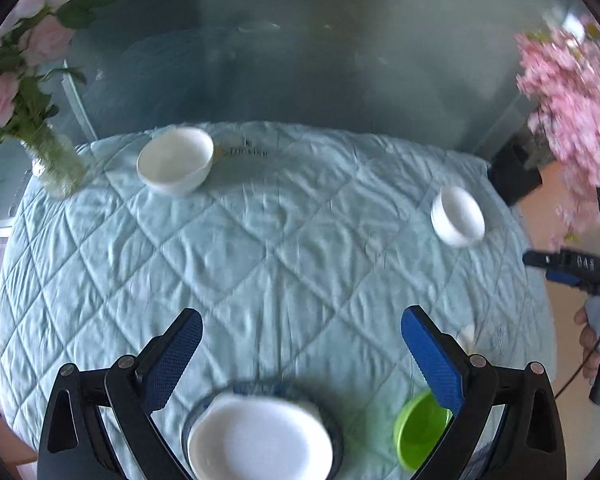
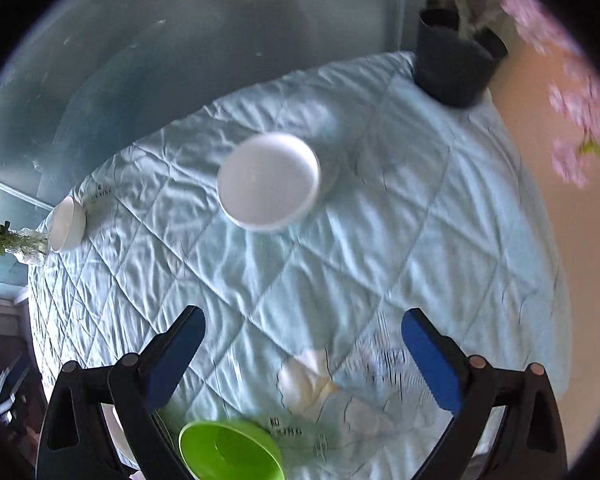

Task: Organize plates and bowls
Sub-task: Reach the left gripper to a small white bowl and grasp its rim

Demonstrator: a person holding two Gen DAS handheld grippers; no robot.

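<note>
Hovering with both the left gripper (image 1: 302,330) and right gripper (image 2: 303,330) spread wide and empty, the person risks tipping the white bowl (image 2: 269,181) well beyond the right jaws, should one blue pad catch its rim on descent.

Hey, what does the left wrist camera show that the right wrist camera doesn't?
Only the left wrist view shows the stack of white plates on a dark-rimmed plate, the pink roses, the right gripper from outside, and a hand. Only the right wrist view shows the black pot fully. Both show the quilted cloth, two white bowls, the green bowl, the glass vase and pink blossoms. Each view shows its own gripper open, the left included.
</note>
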